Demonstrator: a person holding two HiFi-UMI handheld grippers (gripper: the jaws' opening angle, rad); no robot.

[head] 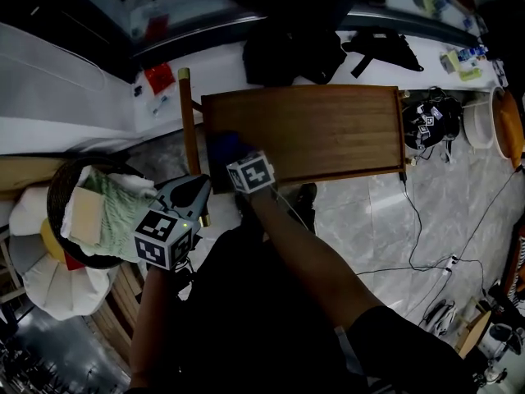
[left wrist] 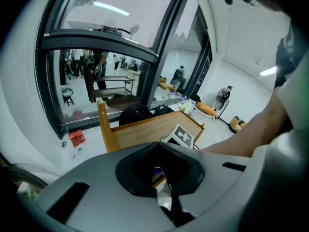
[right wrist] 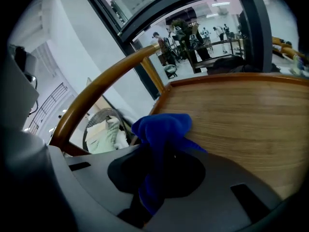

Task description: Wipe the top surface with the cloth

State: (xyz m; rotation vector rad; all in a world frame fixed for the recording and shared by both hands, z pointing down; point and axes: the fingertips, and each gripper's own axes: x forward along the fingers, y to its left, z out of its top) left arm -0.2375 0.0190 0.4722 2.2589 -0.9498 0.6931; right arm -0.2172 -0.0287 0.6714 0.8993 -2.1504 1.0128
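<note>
Blue cloth (right wrist: pixel 161 129) pinched between fingers (right wrist: pixel 195 170) of right gripper (right wrist: pixel 157 178), against tabletop (right wrist: pixel 241 115).

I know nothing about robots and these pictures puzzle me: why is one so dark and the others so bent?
Head view: dim and underexposed, though the brown wooden tabletop is readable. Left gripper view: bright, its wide lens bowing the dark window frame. Right gripper view: bright, edges curved, the crumpled blue cloth soft so near the lens.
</note>
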